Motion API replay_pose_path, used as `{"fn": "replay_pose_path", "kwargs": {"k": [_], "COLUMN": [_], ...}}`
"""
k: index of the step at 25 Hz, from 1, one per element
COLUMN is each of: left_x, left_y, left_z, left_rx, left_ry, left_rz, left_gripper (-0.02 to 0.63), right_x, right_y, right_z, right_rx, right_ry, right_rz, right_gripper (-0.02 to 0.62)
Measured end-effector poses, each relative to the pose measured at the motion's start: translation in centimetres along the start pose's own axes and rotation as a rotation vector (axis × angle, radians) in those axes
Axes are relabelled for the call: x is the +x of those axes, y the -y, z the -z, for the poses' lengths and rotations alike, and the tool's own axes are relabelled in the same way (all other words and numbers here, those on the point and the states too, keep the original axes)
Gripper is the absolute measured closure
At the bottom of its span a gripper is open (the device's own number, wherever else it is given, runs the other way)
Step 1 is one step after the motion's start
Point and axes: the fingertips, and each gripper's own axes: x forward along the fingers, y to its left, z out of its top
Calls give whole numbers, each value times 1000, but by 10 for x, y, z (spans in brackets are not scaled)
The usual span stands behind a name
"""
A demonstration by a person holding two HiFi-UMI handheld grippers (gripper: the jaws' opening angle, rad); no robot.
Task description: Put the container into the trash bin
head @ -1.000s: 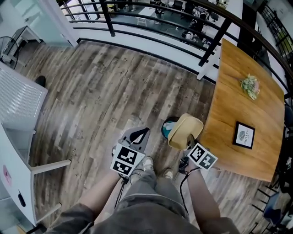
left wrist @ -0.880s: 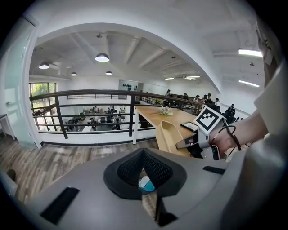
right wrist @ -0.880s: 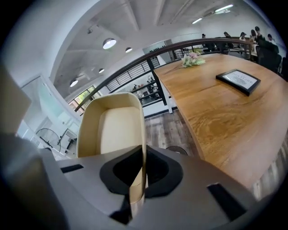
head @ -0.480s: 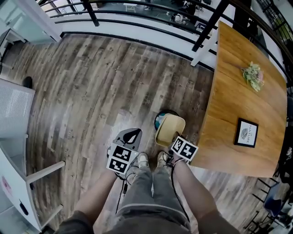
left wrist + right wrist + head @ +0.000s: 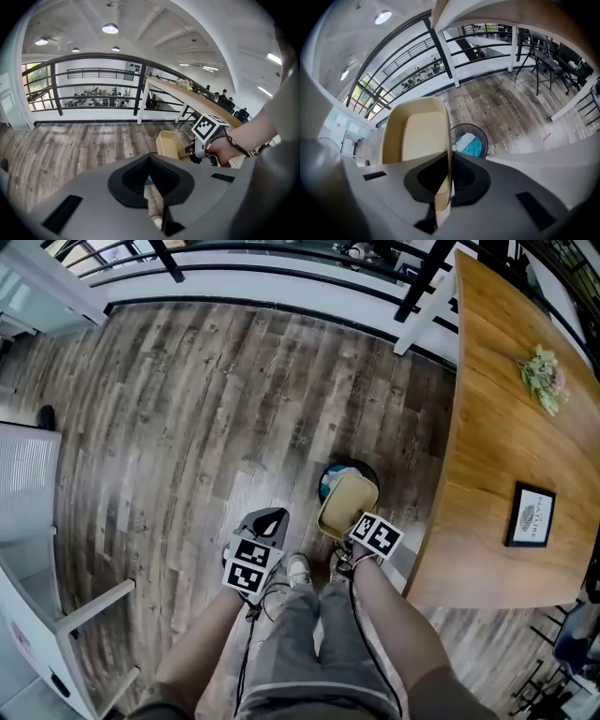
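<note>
A beige, empty rectangular container hangs tilted over the near rim of a round dark trash bin on the wood floor. My right gripper is shut on one wall of it. In the right gripper view the container rises from the right gripper, and the trash bin with teal and white waste sits just beyond. My left gripper hangs to the left of the bin, shut and holding nothing. The left gripper view also shows the container off to its right.
A long wooden table stands right of the bin, with a framed card and a small flower bunch on it. A black railing runs along the far side. White furniture stands at left. The person's shoes are close behind the grippers.
Both grippers have come down toward the floor. The container has sunk with the right gripper and now sits closer over the bin's near rim.
</note>
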Motion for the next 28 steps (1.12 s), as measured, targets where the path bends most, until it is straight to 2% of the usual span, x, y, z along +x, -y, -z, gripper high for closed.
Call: {"fn": "replay_pose_path", "kwargs": {"k": [8, 12, 16, 20, 22, 25, 28], "left_x": [40, 56, 70, 76, 75, 71, 63], "left_y": [-18, -21, -21, -20, -17, -16, -14], "left_z": [30, 42, 46, 48, 49, 50, 44], "left_rx": [-44, -82, -103, -117, -120, -128, -140], "left_ry": [-42, -59, -70, -77, -80, -91, -87], "left_rz": [9, 9, 3, 6, 12, 0, -21], "left_gripper": [591, 591, 591, 591, 591, 591, 591], "right_x": [51, 66, 77, 87, 89, 88, 83], "right_y": [31, 37, 51, 63, 64, 57, 53], "right_z": [-3, -2, 2, 2, 3, 7, 12], "right_rx": [45, 184, 269, 335, 356, 351, 326], "right_ry": [-9, 5, 33, 61, 59, 47, 41], "right_rz": [99, 141, 185, 189, 185, 164, 149], "right_gripper": [561, 561, 560, 555, 527, 493, 488]}}
